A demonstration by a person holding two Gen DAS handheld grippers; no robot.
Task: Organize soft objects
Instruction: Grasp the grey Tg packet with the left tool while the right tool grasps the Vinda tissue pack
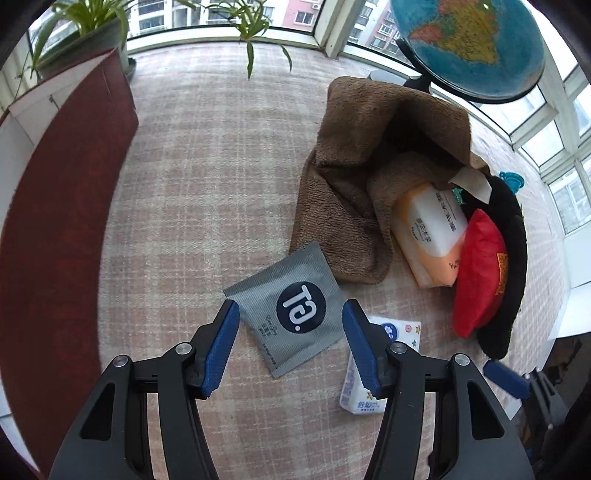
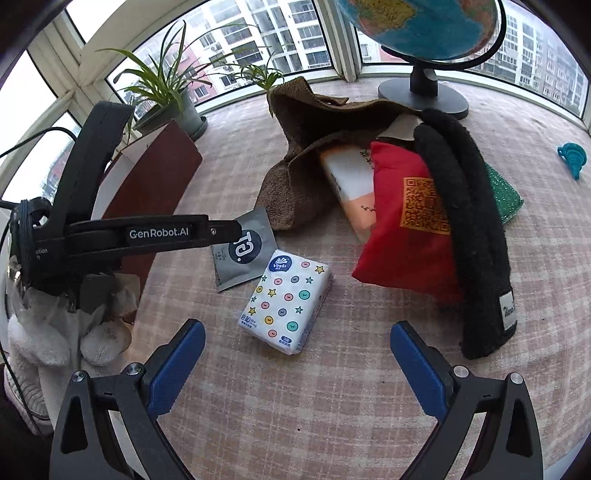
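Note:
A flat grey sachet (image 1: 291, 308) with a dark round logo lies on the checked cloth; it also shows in the right wrist view (image 2: 242, 254). My left gripper (image 1: 291, 314) is open, its blue pads either side of the sachet, just above it. A white tissue pack (image 2: 286, 302) with coloured dots lies beside the sachet, also in the left wrist view (image 1: 369, 373). My right gripper (image 2: 297, 341) is open and empty, just short of the pack. A brown towel (image 1: 369, 166), an orange-white wipes pack (image 1: 430, 236), a red pouch (image 2: 406, 229) and a black fleece piece (image 2: 469, 229) lie heaped beyond.
A globe (image 2: 421, 33) on a black stand is at the back by the windows. A dark red box (image 1: 55, 229) stands at the left, potted plants (image 2: 166, 88) behind it. A teal funnel (image 2: 572, 157) and a green scrubber (image 2: 506, 195) lie at the right.

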